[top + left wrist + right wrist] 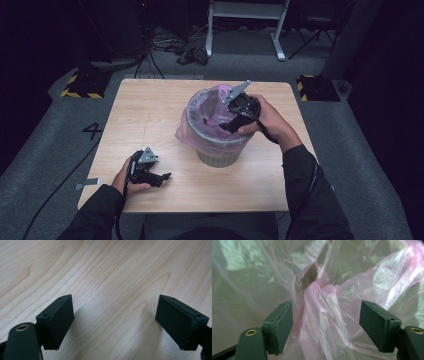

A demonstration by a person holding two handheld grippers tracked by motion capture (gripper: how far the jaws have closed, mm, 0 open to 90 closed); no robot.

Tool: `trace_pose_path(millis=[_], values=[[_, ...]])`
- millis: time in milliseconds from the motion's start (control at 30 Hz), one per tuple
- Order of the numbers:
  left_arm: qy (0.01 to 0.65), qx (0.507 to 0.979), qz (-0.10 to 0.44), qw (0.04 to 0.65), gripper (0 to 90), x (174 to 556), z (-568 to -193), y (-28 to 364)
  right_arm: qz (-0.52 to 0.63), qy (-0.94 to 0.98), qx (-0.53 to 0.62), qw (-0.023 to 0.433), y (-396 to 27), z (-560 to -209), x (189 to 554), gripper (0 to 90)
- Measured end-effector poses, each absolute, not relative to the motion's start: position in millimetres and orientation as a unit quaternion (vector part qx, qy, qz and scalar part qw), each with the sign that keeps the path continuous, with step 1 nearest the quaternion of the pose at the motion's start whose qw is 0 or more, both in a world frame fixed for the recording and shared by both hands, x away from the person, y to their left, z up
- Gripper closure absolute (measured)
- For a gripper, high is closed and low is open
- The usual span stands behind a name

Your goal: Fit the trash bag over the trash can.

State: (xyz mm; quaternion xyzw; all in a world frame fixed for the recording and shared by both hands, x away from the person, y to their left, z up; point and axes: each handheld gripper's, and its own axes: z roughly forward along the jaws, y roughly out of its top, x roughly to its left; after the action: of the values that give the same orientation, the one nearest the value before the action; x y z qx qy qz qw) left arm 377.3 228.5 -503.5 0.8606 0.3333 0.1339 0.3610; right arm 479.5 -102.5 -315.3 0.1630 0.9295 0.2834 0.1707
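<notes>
The left gripper [165, 176] lies nearest, low on the wooden table [150, 120] with its jaws spread wide and nothing but bare wood between them. It is well apart from the bin and idle.

The right gripper [325, 325] is the one at work — reaching down into the mouth of the bin [217, 150], jaws spread, with a gathered fold of the pink bag [319, 305] standing between them but not yet pinched; the left pad [282, 325] just touches the plastic, the right pad stands clear. The bag lines the bin, its edge folded over the rim, and the bin stands near the middle of the table.

To do this step well, I would centre the jaws on the twisted knot of film, close on the thick bunch rather than a single thin layer, and lift straight up slowly — thin plastic slips and tears easily. The idle gripper could steady the bin's wall.

Counted: two grippers, one bin, one bag, one table.
</notes>
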Motion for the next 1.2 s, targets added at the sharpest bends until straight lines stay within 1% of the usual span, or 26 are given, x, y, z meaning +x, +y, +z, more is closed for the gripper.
trace_pose_path(millis=[33, 333, 500, 633, 1100, 1200], values=[[0.333, 0.861, 0.134, 0.361, 15.0, 377, -503, 229, 0.287, 0.928, 0.159, 0.178, -103, -314, 478, 27.1], [0.333, 0.861, 0.134, 0.361, 15.0, 377, -503, 228, 0.342, 0.903, 0.183, 0.183, -113, -312, 477, 25.9], [0.333, 0.861, 0.134, 0.361, 15.0, 377, -503, 228, 0.367, 0.89, 0.186, 0.199, -117, -313, 476, 24.0], [0.333, 0.861, 0.134, 0.361, 15.0, 377, -503, 229, 0.391, 0.879, 0.187, 0.201, -121, -312, 473, 24.0], [0.333, 0.861, 0.134, 0.361, 15.0, 377, -503, 228, 0.442, 0.847, 0.193, 0.223, -135, -312, 464, 23.5], [0.333, 0.861, 0.134, 0.361, 15.0, 377, -503, 228, 0.449, 0.843, 0.193, 0.224, -139, -311, 461, 22.1]])
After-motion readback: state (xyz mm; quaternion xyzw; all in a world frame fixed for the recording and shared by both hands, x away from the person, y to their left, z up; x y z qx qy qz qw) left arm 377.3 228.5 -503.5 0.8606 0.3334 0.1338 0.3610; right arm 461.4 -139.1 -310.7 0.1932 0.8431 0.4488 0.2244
